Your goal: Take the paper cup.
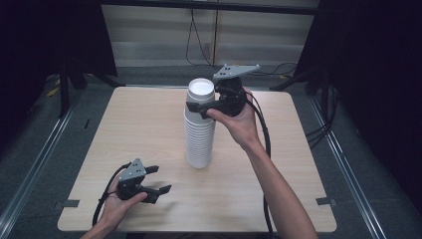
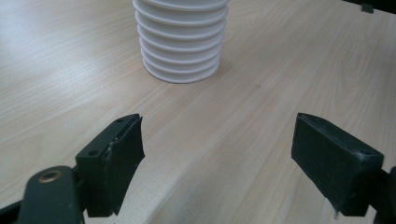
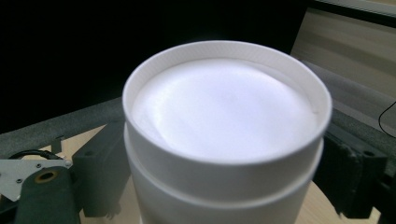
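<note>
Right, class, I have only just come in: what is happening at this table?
A person holds a two-jaw gripper in each hand over a wooden table. A tall stack of white cups stands near the middle. The right gripper is at the top of the stack, its jaws on either side of the top cup, seemingly closing on it. The left gripper is low near the table's front edge, open and empty, pointing toward the foot of the stack.

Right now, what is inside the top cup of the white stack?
The top cup looks empty: its white interior shows nothing in it. The right tool stands with a jaw on each side of its rim. The cups nested beneath hide their own insides.
</note>
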